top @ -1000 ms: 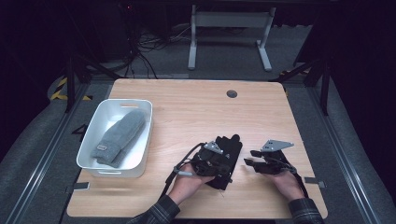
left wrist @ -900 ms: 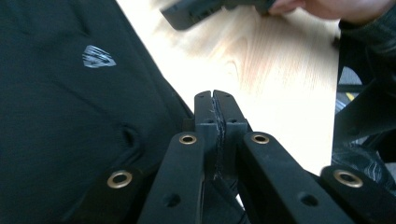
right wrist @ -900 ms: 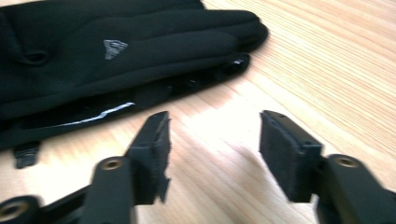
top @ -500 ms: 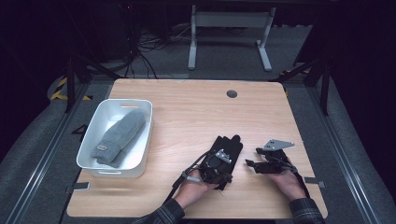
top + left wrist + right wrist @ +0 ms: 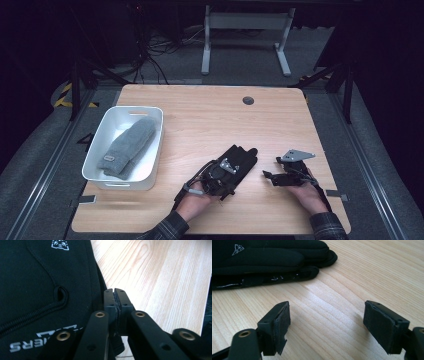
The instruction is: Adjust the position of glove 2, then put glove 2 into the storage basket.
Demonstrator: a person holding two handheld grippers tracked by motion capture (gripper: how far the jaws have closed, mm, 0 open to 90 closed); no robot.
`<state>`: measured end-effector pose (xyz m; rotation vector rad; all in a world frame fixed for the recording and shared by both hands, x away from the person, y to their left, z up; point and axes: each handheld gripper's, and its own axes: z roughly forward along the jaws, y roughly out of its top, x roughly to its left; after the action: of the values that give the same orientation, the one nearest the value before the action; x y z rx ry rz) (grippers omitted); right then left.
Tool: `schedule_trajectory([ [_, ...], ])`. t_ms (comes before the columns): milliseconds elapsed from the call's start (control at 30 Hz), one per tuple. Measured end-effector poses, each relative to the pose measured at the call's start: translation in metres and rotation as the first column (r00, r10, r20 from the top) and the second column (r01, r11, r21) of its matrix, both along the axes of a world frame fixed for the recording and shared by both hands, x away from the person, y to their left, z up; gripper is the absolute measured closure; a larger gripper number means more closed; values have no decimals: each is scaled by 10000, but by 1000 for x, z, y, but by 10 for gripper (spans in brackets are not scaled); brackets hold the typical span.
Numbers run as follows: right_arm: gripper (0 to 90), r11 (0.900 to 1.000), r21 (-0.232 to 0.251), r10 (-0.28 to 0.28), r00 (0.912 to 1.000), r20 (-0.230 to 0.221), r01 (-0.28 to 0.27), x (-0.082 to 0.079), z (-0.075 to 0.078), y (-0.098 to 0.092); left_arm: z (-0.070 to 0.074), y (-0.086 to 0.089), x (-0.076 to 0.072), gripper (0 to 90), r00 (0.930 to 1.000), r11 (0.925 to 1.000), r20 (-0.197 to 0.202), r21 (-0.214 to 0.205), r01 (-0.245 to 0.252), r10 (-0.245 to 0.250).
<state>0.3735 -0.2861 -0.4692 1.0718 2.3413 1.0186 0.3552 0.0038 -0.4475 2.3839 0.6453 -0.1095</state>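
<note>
Near desk edge: two forearms come in from the bottom of the high view. Left gripper (image 5: 220, 177) lies over the near end of the black gloves (image 5: 239, 161), held in the left hand (image 5: 197, 199). Its fingers (image 5: 109, 300) are pressed together; in the left gripper view they meet tip to tip just beside the gloves' edge, bare wood past them, no cloth seen between the tips. White lettering and a small logo show on the glove fabric there.

Right gripper (image 5: 272, 176) sits just right of the gloves, apart from them, in the right hand (image 5: 307, 192); grey three-cornered plate on top. Its fingers (image 5: 277, 322) stand wide apart, having just been opening, nothing between them, bare desk (image 5: 210, 115) under the gap. Gloves' fingertips lie ahead of them in the right gripper view, not touching.

Gloves rest flat on the desk, centre-right, stacked.

Farther left: white bin (image 5: 105, 131) near the desk's left edge, grey mitten (image 5: 127, 146) lying inside it.

Far: round dark grommet (image 5: 248, 100) near the back edge.
</note>
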Motion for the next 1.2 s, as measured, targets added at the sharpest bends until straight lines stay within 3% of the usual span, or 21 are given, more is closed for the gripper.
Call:
schedule_trajectory([
  [267,210,10000,-18,-42,10000,-42,42,0,0,0,2,24,2,865,9996,9994,68,215,-268,267],
  [500,204,10000,-2,-48,10000,-45,48,0,0,0,10,37,3,815,9996,9995,6,-154,-266,266],
  [633,199,10000,-11,-61,10000,-50,61,0,0,0,20,41,5,744,9998,9993,190,-353,-91,98],
  [800,195,10000,-31,-76,10000,-36,76,0,0,0,37,49,18,534,9983,9972,555,-714,211,-172],
  [1033,193,10000,-34,-85,10000,-30,85,0,0,0,43,46,39,357,9924,9977,1138,-435,516,-463],
  [1133,192,9999,-36,-95,10000,-19,95,0,0,0,42,38,50,272,9861,9977,1535,-129,661,-634],
  [1200,192,10000,-36,-90,10000,-18,90,0,0,0,41,36,52,232,9871,9977,1469,-162,665,-634],
])
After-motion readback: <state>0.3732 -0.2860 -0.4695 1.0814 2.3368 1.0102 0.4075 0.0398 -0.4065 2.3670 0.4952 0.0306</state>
